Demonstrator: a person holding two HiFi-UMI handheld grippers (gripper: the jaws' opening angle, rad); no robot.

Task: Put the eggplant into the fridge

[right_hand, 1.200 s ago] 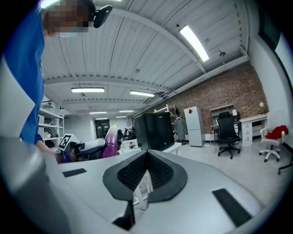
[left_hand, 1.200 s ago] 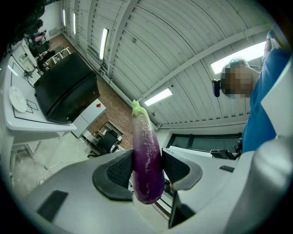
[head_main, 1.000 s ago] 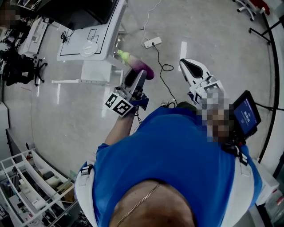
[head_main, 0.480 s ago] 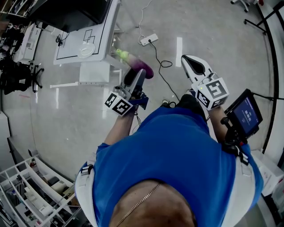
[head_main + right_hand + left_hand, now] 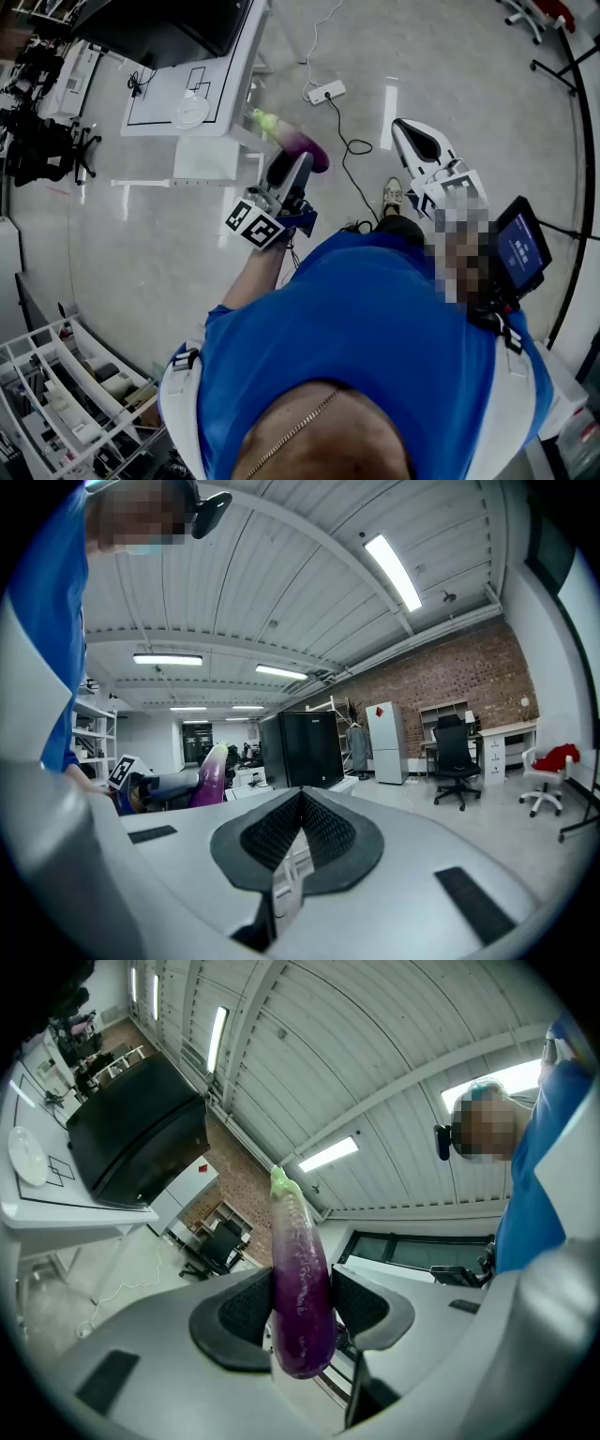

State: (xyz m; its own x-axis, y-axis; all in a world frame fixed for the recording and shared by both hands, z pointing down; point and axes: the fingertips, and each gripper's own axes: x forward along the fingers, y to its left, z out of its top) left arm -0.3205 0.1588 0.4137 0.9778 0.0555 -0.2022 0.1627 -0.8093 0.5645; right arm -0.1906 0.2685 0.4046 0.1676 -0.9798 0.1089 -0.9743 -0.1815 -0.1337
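Note:
A purple eggplant (image 5: 304, 148) with a green tip stands up between the pads of my left gripper (image 5: 296, 163), which is shut on its lower half. In the left gripper view the eggplant (image 5: 300, 1288) is pinched by both black pads of the left gripper (image 5: 302, 1305). My right gripper (image 5: 419, 142) is held out at the right, shut with nothing in it. Its pads meet in the right gripper view (image 5: 300, 829), where the eggplant (image 5: 210, 772) also shows at the left. A black fridge (image 5: 169, 28) stands on a white table (image 5: 155, 117) ahead on the left, its door closed (image 5: 305, 749).
A white plate (image 5: 191, 110) lies on the table beside marked outlines. A power strip (image 5: 325, 92) and a black cable cross the floor ahead. A wire rack (image 5: 66, 394) stands at the lower left. An office chair (image 5: 455, 761) and a desk are at the right.
The right gripper has shifted slightly up and forward, and a shoe has come into view below it. The left gripper still holds the eggplant in the same pose.

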